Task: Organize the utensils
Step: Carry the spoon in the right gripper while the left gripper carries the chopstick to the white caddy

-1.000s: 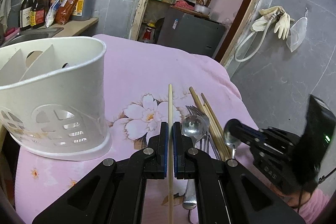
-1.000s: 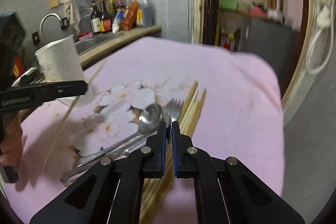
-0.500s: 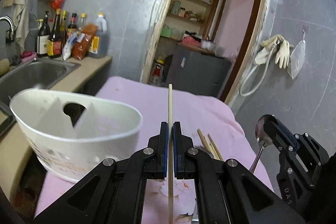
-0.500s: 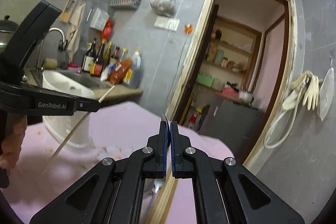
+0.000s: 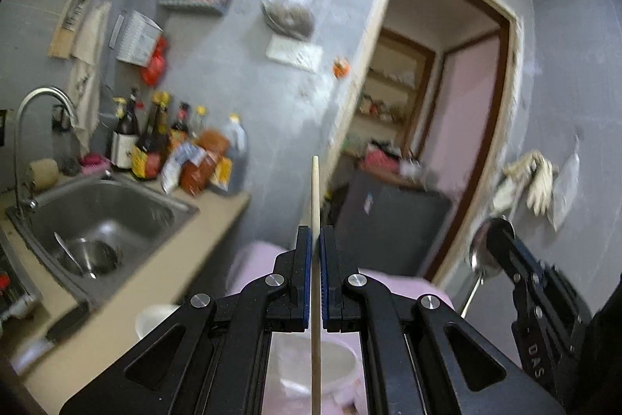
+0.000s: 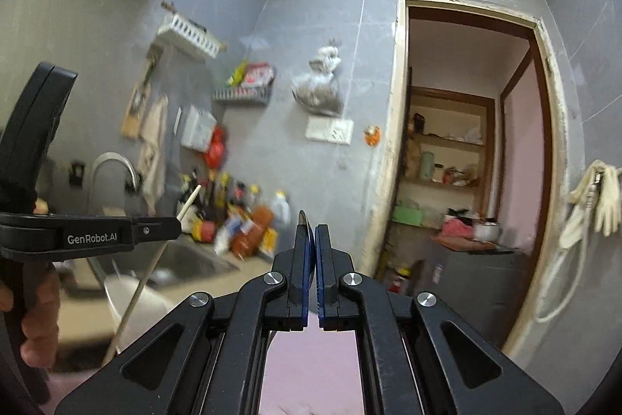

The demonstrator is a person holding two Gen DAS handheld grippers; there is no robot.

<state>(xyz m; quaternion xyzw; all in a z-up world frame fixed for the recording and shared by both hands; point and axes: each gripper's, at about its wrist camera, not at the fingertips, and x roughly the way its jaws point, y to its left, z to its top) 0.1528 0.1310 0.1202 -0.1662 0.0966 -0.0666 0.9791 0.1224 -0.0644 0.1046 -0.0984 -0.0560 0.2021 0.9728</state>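
Note:
My left gripper (image 5: 315, 234) is shut on a wooden chopstick (image 5: 315, 189), held upright with its tip pointing up. The white utensil holder (image 5: 334, 366) shows below the jaws on the pink cloth. My right gripper (image 6: 310, 232) is shut on a metal spoon; its edge (image 6: 303, 218) sticks up between the pads. In the left wrist view the right gripper (image 5: 505, 251) shows at the right with the spoon bowl (image 5: 480, 251) raised. In the right wrist view the left gripper (image 6: 171, 226) is at the left with the chopstick (image 6: 140, 290) slanting down over the holder (image 6: 132, 302).
A steel sink (image 5: 97, 220) with a tap (image 5: 35, 111) lies at the left, with bottles (image 5: 155, 142) along the counter. A doorway (image 6: 466, 181) is at the right. Pink cloth (image 6: 311, 368) covers the table below.
Both grippers have lifted and tilted upward with their utensils. The table and the remaining utensils have dropped out of view, and the holder now sits low under the left jaws.

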